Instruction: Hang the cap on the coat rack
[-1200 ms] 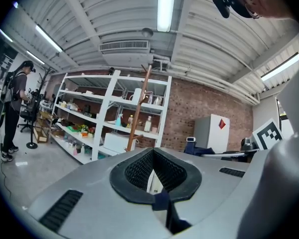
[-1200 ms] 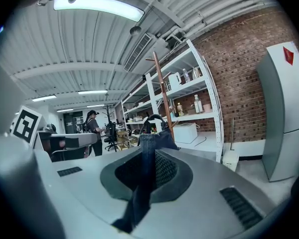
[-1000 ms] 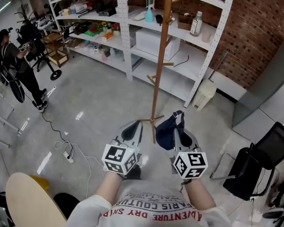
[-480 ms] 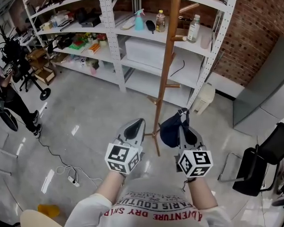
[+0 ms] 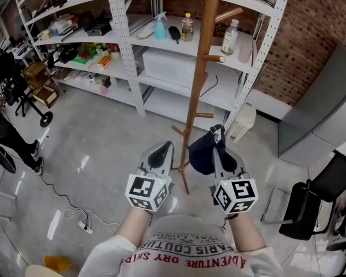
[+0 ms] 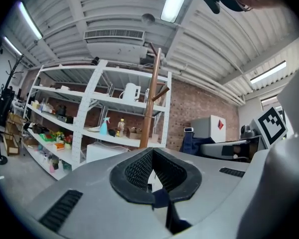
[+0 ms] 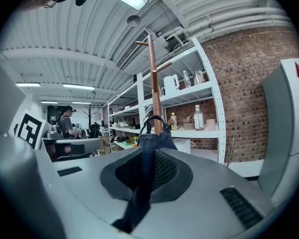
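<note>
Right gripper (image 5: 219, 136): jaws pinched together on a fold of the cap (image 5: 204, 152). In the right gripper view the dark blue denim (image 7: 150, 148) runs up through the closed pads, with the back strap arching above them.

Left gripper (image 5: 164, 150): jaws together, nothing between them.

Cap position: it hangs from my right gripper just left of its jaws, close to the coat rack (image 5: 200, 68) pole down by the low pegs. It is on no peg yet.

Handling, my judgement:
- Light, soft cloth. The crown sags, so it will not keep its shape in the grip.
- Not fragile and not slippery on the ribbed pads.
- The present hold on the cloth edge seems sound, and the strap loop or open crown is free to drop over a peg (image 5: 213, 57).
- Risk: the floppy crown folds shut and misses the peg end.

Containers on the shelving (image 5: 251, 56) behind the rack:
- a blue spray bottle (image 5: 160, 26)
- a bottle with a yellow cap (image 5: 187, 27), contents dark
- a clear bottle (image 5: 230, 36), contents I cannot tell
- a closed white box (image 5: 167, 67) on the shelf below
</note>
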The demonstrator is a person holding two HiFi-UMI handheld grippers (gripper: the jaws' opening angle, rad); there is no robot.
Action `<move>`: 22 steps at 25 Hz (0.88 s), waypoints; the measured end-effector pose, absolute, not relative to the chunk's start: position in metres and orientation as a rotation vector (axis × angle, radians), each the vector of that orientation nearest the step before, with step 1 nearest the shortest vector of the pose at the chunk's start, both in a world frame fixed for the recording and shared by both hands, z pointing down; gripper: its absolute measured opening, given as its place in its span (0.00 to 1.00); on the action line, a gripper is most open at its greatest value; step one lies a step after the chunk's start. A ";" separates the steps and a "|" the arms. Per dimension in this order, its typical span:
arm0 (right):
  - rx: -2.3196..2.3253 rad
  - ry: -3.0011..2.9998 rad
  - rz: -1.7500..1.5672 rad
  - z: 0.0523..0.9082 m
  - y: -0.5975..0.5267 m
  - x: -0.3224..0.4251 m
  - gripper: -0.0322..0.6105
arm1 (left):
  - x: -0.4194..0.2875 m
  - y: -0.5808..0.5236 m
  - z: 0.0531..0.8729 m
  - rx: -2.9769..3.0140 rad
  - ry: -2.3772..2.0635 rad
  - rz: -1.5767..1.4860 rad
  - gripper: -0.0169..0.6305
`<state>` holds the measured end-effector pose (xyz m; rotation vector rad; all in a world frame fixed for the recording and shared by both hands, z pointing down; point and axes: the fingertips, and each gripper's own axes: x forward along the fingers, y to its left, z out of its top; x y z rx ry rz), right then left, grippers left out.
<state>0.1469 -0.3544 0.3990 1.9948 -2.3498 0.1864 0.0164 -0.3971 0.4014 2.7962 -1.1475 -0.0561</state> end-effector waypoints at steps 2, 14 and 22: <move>1.965 -2.367 0.141 0.389 -0.363 0.154 0.08 | 0.021 -0.402 0.399 2.771 -1.158 -0.083 0.03; 1.861 -2.512 -0.132 0.300 -0.406 0.171 0.08 | 0.046 -0.410 0.388 2.842 -1.239 -0.024 0.03; 1.835 -2.555 -0.325 0.241 -0.420 0.169 0.08 | 0.049 -0.414 0.396 2.810 -1.254 0.000 0.03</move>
